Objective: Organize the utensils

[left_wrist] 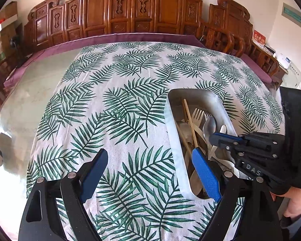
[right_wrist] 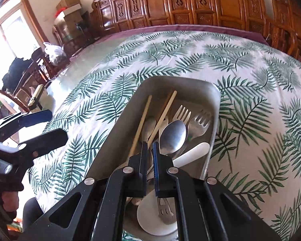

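A metal tray (right_wrist: 214, 120) (left_wrist: 171, 128) on the leaf-print cloth holds mixed utensils: wooden chopsticks (right_wrist: 162, 116) (left_wrist: 188, 118), a steel spoon (right_wrist: 173, 135) (left_wrist: 208, 127), forks (right_wrist: 198, 123) (left_wrist: 197, 113) and a white spoon (right_wrist: 192, 152). My right gripper (right_wrist: 149, 146) is down in the tray with its jaws nearly shut around the lower end of a chopstick; it also shows in the left wrist view (left_wrist: 220, 138). My left gripper (left_wrist: 148, 166) is open and empty above the cloth, its right finger over the tray's near left rim.
The leaf-print tablecloth (left_wrist: 120, 104) covers a glass-topped table (left_wrist: 30, 100). Carved wooden chairs (left_wrist: 130, 10) line the far side and the right. A white round dish (right_wrist: 150, 219) lies at the tray's near end.
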Demonstrator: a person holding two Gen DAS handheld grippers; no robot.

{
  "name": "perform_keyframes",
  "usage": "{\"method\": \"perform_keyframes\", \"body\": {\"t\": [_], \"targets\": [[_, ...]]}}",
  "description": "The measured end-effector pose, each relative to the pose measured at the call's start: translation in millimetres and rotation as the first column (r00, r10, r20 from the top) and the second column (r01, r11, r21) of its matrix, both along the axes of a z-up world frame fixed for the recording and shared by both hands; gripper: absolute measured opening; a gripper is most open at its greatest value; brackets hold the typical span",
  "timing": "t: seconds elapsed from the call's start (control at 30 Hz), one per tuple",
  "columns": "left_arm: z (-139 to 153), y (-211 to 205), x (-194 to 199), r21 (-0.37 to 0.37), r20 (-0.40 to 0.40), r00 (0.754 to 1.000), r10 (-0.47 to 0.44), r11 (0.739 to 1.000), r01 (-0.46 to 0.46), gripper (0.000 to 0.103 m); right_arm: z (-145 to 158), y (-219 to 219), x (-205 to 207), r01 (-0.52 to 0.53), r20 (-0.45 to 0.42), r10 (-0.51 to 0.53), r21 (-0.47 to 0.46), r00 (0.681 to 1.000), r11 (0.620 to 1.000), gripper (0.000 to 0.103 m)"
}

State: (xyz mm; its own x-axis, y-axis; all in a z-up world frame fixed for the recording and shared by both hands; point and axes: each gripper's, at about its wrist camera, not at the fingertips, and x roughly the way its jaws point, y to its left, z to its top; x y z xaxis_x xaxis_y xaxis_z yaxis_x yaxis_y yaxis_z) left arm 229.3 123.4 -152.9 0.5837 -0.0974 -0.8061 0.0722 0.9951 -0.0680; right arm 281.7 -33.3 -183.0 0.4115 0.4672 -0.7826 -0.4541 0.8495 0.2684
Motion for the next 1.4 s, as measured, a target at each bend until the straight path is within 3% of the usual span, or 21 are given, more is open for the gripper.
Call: {"method": "perform_keyframes", "body": {"t": [0.3, 0.5, 0.67, 0.77, 0.83, 1.13, 1.4], "targets": [[11, -19, -6, -0.002, 0.035, 0.999, -0.008, 1.000, 0.008, 0.082, 35, -39, -24, 0.026, 0.128, -0.025, -0.006, 0.992, 1.000, 0.008], [23, -41, -12, 0.018, 0.084, 0.996, -0.019, 1.000, 0.017, 0.090, 53, -73, -38, 0.089, 0.176, -0.088, 0.002, 0.980, 0.996, 0.039], [36, -62, -22, 0.039, 0.124, 0.992, -0.017, 0.999, 0.012, 0.095, 66, -101, -52, 0.159, 0.214, -0.151, -0.021, 0.965, 0.987, 0.077], [42, -71, -28, 0.030, 0.138, 0.990, -0.015, 0.999, 0.011, 0.095, 73, -118, -62, 0.200, 0.228, -0.189, -0.027, 0.955, 0.979, 0.094], [45, -79, -33, 0.017, 0.136, 0.991, -0.012, 1.000, 0.010, 0.095, 76, -127, -69, 0.218, 0.236, -0.206, -0.024, 0.950, 0.976, 0.101], [55, -106, -66, -0.023, 0.154, 0.988, -0.020, 0.999, 0.024, 0.095, 89, -172, -104, 0.295, 0.253, -0.279, -0.026, 0.926, 0.955, 0.100], [99, -129, -112, -0.014, 0.252, 0.968, -0.023, 1.000, 0.028, 0.095, 116, -201, -142, 0.335, 0.308, -0.321, 0.007, 0.896, 0.942, 0.100]]}}
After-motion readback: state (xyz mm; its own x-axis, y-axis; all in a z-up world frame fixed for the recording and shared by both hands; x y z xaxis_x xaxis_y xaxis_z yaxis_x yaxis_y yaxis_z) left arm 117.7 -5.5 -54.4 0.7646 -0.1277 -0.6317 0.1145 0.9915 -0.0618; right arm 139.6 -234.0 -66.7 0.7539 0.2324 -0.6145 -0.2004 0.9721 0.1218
